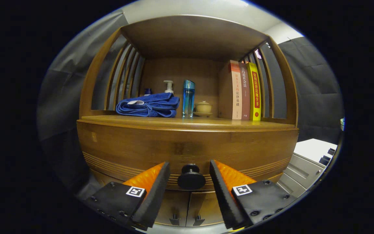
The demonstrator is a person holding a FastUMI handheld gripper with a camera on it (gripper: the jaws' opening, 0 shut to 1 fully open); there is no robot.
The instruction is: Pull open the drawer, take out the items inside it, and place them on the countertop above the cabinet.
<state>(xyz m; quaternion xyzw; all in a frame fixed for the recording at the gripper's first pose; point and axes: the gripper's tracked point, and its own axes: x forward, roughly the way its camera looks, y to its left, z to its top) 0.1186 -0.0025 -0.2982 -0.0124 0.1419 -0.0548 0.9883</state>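
On the brown wooden countertop [187, 123], left to right, sit a folded blue towel [148, 105], a white pump bottle [168, 86], a tall blue bottle [188, 98], a small lidded cup [203, 107] and upright books [243, 91]. Below, at six o'clock, the closed wooden drawer's [141, 146] round black knob [191, 177] lies between the gripper's [189, 174] parted fingers, untouched.

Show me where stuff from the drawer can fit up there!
Bare wood runs along the wooden countertop's front edge, ahead of everything. It's crowded behind: folded blue towel, tall blue bottle, small lidded teacup, upright books. The open fingers flank the round black knob.
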